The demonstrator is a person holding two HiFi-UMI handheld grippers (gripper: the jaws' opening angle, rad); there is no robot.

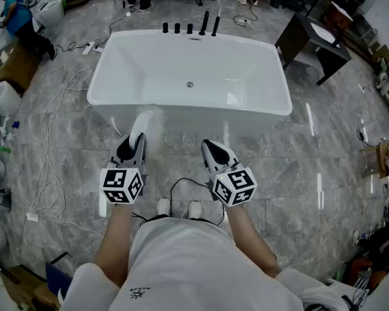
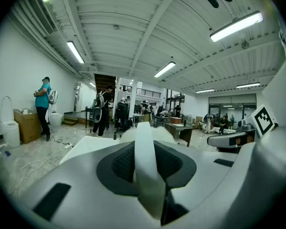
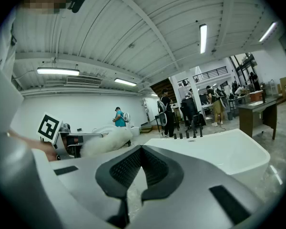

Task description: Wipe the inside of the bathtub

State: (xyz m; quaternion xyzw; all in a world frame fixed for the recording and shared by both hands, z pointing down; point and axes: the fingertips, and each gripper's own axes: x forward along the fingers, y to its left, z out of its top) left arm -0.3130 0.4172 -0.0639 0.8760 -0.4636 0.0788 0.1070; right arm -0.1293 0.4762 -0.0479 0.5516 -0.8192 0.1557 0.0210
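Bathtub [image 1: 136, 63]: upper centre of head view, dry-looking, not yet wiped. Left gripper [image 1: 135, 142] is clamped on the flat white handle [image 2: 145, 166] of the fluffy duster [image 1: 146, 123]. Judged light, with a soft head and a stiff handle, so hold it by the handle. Right gripper [image 1: 211, 149]: jaws nearly together, empty.

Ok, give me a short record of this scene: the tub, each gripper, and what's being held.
bathtub: white, nothing inside, directly ahead of the person
left gripper: fingers shut on the handle of a white fluffy duster, outside the tub
right gripper: fingers together, nothing between them
wiping: not yet begun
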